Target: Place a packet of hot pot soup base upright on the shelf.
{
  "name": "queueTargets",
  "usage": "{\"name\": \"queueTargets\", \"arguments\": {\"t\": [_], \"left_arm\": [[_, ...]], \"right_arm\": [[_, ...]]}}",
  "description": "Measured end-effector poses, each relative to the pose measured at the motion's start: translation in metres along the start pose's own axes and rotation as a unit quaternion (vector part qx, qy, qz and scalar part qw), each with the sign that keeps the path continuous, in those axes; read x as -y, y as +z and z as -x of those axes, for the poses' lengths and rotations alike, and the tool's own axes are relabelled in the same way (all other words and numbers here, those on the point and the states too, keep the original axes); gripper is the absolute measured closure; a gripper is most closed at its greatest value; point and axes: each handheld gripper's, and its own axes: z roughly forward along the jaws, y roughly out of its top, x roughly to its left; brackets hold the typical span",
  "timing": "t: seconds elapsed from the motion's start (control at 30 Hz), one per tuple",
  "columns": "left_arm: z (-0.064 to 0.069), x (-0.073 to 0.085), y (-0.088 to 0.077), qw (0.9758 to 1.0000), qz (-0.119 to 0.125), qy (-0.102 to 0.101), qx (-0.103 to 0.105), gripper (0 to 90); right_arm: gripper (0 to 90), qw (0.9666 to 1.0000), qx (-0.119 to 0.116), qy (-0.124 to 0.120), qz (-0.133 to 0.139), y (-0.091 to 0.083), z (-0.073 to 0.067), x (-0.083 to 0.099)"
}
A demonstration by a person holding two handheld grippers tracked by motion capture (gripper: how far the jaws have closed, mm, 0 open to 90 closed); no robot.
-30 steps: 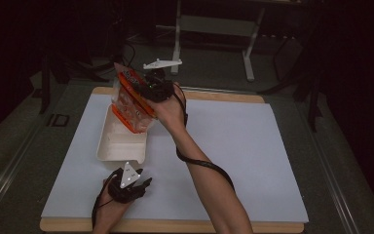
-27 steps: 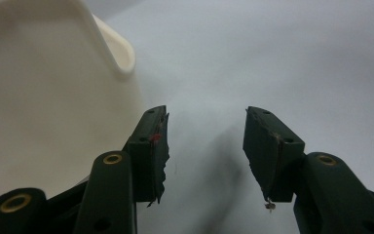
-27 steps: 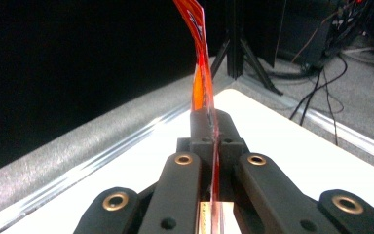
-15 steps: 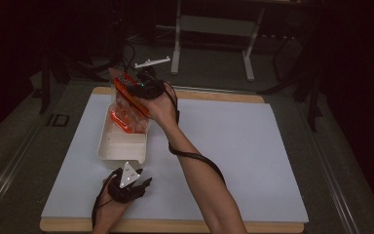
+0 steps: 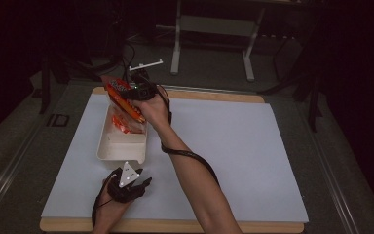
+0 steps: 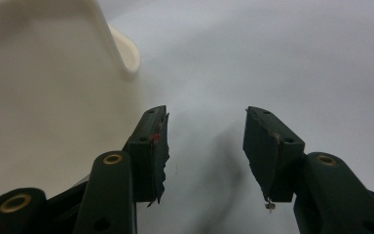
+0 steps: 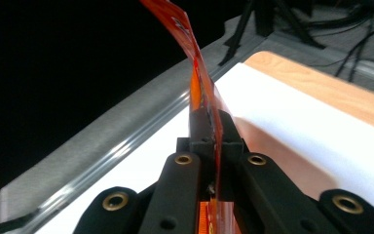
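My right claw (image 5: 135, 92) is clamped on an orange snack packet (image 5: 122, 99), its jaws pinching the thin foil edge, as the right gripper view shows with the packet (image 7: 202, 92) rising straight up out of them. Compared with a second ago, this hand has carried the packet leftward and lower, so it now hangs over the far end of the cream tray (image 5: 121, 151). Another orange packet (image 5: 121, 124) already lies inside the tray. I judge the held one is about to be set in beside it, so the drop looks close but is not yet done.

My left claw (image 5: 143, 183) rests on the near left part of the counter, just in front of the tray's near wall (image 6: 121, 48). Its jaws stand apart with nothing between them, and it has kept its place.

The counter is a wooden board (image 5: 214, 95) covered by a pale white sheet (image 5: 233, 156), bare apart from the tray. Around it the room is dark: grey flooring, a metal stand (image 5: 212, 24) at the far side, and black cables trailing behind.
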Motion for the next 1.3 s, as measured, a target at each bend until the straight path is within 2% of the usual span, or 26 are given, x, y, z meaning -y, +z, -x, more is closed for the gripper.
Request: {"name": "queueTargets", "arguments": {"t": [0.13,0.27,0.33,0.43,0.5,0.6,0.67,0.73,0.87,0.9,0.97,1.3], "left_arm": [[0.000,0.000,0.000,1.0000,0.000,0.000,0.000,51.7],[0.000,0.000,0.000,1.0000,0.001,0.000,0.001,51.7],[0.000,0.000,0.000,1.0000,0.001,0.001,0.000,51.7],[0.001,0.000,-0.001,1.0000,0.001,0.002,-0.001,51.7],[0.001,0.000,-0.001,1.0000,0.001,0.002,0.000,51.7],[0.001,0.000,0.000,1.0000,0.001,-0.001,0.001,51.7],[0.001,0.000,0.000,1.0000,0.000,0.000,0.001,51.7],[0.002,0.000,0.000,1.0000,0.000,0.001,0.000,51.7],[0.002,0.000,0.001,1.0000,-0.002,0.000,0.000,51.7],[0.002,0.000,0.001,1.0000,-0.002,0.000,0.000,51.7],[0.002,0.000,0.001,1.0000,-0.002,0.002,-0.002,51.8],[0.002,0.000,0.001,1.0000,-0.005,0.003,-0.002,51.8]], "right_arm": [[90.0,0.9999,0.000,0.014,0.004,0.009,0.001,0.006],[90.0,0.9998,0.008,0.016,0.001,0.016,-0.002,0.010],[90.0,0.9998,0.017,0.009,-0.005,0.019,-0.005,0.011],[90.0,0.9994,0.027,0.016,-0.012,0.021,-0.006,0.012],[89.9,0.9995,0.025,0.018,-0.008,0.019,-0.005,0.012],[87.4,0.9997,0.017,0.017,-0.001,0.011,-0.005,0.009],[81.3,0.9997,0.020,0.001,-0.012,0.008,-0.007,0.006],[75.2,0.9998,0.010,-0.001,-0.015,0.003,-0.007,0.004],[64.6,1.0000,0.003,-0.005,0.000,-0.012,-0.008,0.002],[64.6,1.0000,0.003,-0.005,0.000,-0.012,-0.008,0.002],[58.8,0.9997,0.008,-0.020,0.009,-0.024,-0.010,0.003],[50.2,0.9974,-0.004,-0.065,0.030,-0.063,-0.022,0.015]]}}
